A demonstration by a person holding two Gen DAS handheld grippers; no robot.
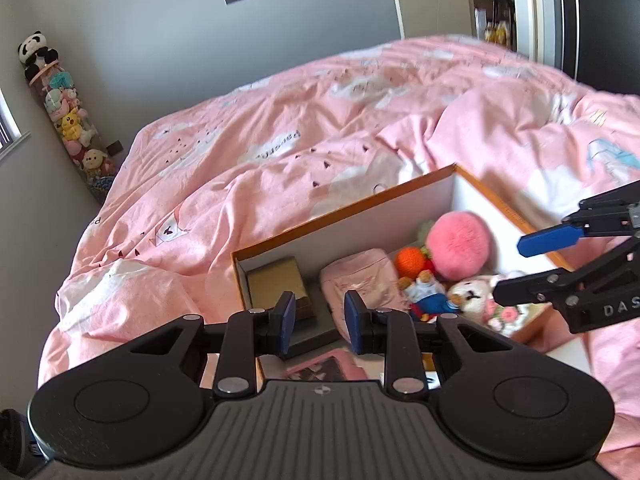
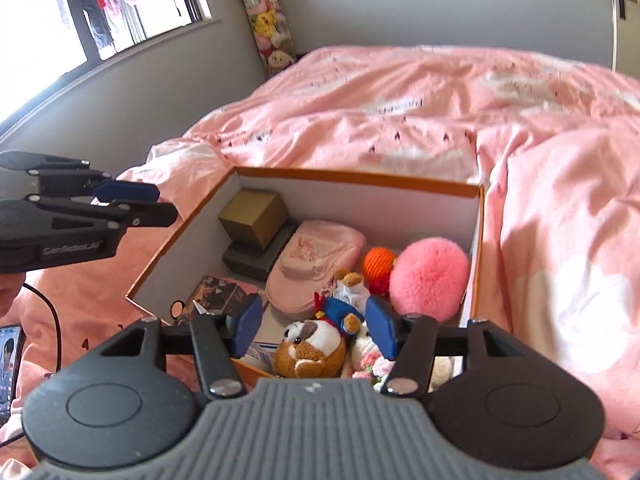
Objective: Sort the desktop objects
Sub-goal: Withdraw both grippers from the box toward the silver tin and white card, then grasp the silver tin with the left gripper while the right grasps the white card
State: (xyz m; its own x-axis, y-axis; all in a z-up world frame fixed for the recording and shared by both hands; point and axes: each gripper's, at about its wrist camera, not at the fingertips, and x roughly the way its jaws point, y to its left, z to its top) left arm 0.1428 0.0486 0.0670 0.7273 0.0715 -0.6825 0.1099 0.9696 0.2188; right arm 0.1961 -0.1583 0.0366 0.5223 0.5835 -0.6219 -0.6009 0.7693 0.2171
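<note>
An orange-edged white box [image 1: 344, 209] [image 2: 360, 178] sits on the pink bed. Inside lie a gold cube [image 2: 254, 218], a pink pouch [image 2: 312, 258], an orange knitted ball [image 2: 378, 262], a pink fluffy ball [image 2: 428, 278] [image 1: 458, 246], a small bear doll in blue [image 2: 344, 308] and a brown-white plush [image 2: 310, 350]. My left gripper [image 1: 320, 322] is open and empty above the box's near left part. My right gripper [image 2: 312, 330] is open and empty above the plush toys. Each gripper shows in the other's view: the right [image 1: 516, 270], the left [image 2: 160, 204].
The pink quilt [image 1: 280, 128] is rumpled all around the box. A tall clear tube of plush toys [image 1: 68, 116] leans on the grey wall. A phone [image 2: 10, 364] and a black cable [image 2: 52, 320] lie at the left. A window [image 2: 100, 8] is behind.
</note>
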